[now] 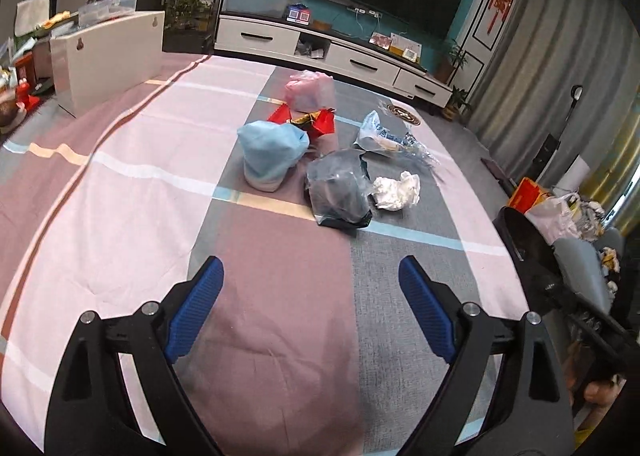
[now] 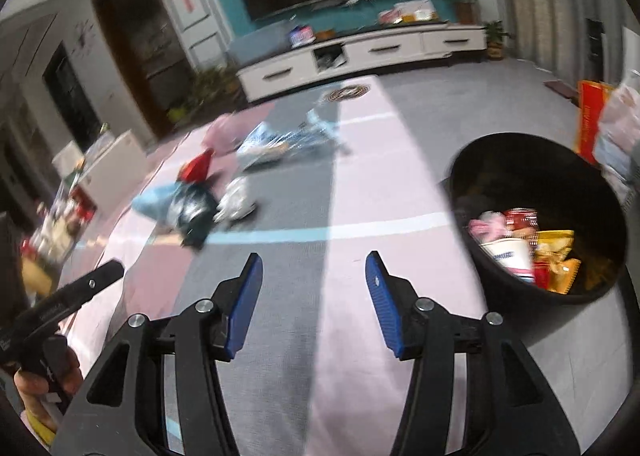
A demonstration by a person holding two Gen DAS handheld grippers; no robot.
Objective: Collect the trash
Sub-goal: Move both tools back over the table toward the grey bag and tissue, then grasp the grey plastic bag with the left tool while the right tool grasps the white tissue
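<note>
Trash lies in a cluster on the striped cloth (image 1: 280,296): a light blue bag (image 1: 270,153), a dark plastic bag (image 1: 338,191), a crumpled white tissue (image 1: 396,189), a red wrapper (image 1: 316,121), a pink bag (image 1: 310,89) and a clear plastic wrapper (image 1: 384,133). My left gripper (image 1: 310,280) is open and empty, well short of the pile. My right gripper (image 2: 314,276) is open and empty over the cloth, left of the black bin (image 2: 540,215), which holds several wrappers (image 2: 532,252). The right wrist view is blurred; the pile (image 2: 216,191) shows far left.
A white board (image 1: 108,55) stands at the cloth's far left edge. A white TV cabinet (image 1: 332,51) and a TV line the far wall. Bags and a red box (image 1: 528,195) sit beyond the bin (image 1: 520,240). The left gripper's body (image 2: 68,304) shows at lower left.
</note>
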